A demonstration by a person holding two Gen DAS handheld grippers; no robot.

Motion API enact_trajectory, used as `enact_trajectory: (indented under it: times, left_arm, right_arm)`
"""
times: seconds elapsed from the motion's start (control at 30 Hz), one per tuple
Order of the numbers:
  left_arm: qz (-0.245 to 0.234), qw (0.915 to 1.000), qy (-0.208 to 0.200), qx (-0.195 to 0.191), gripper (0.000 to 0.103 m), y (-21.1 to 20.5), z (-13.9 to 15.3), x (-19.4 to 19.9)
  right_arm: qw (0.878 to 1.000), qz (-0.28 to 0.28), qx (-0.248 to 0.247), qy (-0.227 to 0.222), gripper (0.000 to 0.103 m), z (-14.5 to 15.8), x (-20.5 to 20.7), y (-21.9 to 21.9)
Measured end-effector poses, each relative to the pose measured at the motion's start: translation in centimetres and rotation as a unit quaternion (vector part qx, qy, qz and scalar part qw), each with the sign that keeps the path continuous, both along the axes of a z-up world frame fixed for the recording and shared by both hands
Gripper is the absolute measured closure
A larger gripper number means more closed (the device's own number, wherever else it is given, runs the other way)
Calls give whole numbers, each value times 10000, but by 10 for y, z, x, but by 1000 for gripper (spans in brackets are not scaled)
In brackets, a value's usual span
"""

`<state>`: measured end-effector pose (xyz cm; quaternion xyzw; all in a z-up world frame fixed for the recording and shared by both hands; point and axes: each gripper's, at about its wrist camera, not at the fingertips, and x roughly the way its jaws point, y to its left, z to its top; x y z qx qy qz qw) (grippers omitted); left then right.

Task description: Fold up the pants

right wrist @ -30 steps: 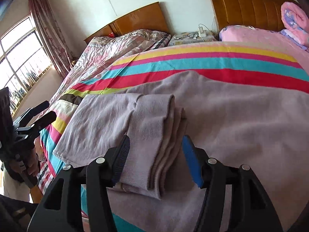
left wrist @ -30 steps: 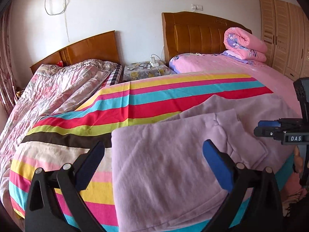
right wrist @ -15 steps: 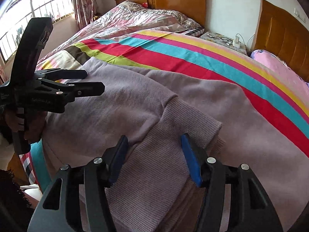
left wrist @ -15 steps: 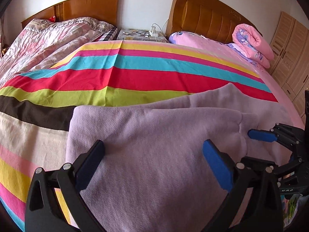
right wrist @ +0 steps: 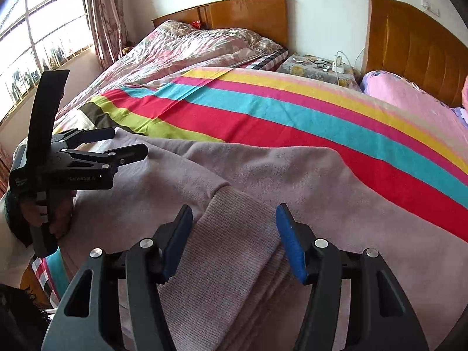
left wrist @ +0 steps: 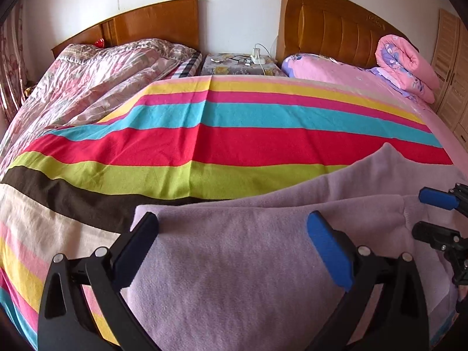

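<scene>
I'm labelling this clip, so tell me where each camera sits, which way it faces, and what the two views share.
Left wrist: on the left gripper, low over the lilac pants, facing the headboards; own open fingers show, the right gripper at the right edge.
Right wrist: on the right gripper, over the ribbed cuff, angled toward the window; own open fingers show, plus the left gripper and the hand holding it.
Shared: the pants, striped blanket, nightstand, both headboards.
</scene>
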<state>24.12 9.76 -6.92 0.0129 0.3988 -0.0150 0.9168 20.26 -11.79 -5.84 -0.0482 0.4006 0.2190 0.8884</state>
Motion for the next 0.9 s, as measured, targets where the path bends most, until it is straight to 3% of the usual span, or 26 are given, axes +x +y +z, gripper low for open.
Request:
enact_trajectory:
  times: [0.1,0.17,0.27,0.37,0.47,0.53,0.6,0.67,0.8,0.9]
  left_arm:
    - [-3,9988,-494,40,1,-2,22,-28]
    - [-111,9980,-619,88,1,-7,29,-48]
    - [-201,9986,-336,345,1,-14,14,-60]
    - [-109,9985,101,521,1,-13,-10,-60]
    - [-50,9988,52,481,1,-11,-2,-66]
    - [-111,9987,-141,476,1,-15,11,-74]
    - [-229,9987,-239,387,1,-23,21,-79]
    - [-462,9981,-294,276,1,-38,26,-85]
    - [-1035,9933,-330,391,1,-82,25,-93]
    - [-1398,9885,-285,508,1,-110,19,-97]
  right_arm:
    - [9999,105,32,-48,43,10,-27,-6]
    - [9996,275,3,49,42,6,-47,-5]
    - [9992,159,-186,305,42,-20,-61,-9]
    - [9979,-168,300,548,39,-31,-63,-26]
    - [9977,-468,347,333,39,-14,-79,-48]
    - [9938,-860,700,79,38,1,-99,-82]
    - [9821,-1486,1146,-137,38,13,-125,-127]
    - [9631,-2178,1553,-304,38,18,-153,-173]
    - [9072,-3450,2356,-496,38,12,-211,-253]
    - [8777,-4050,2544,-281,38,-8,-229,-289]
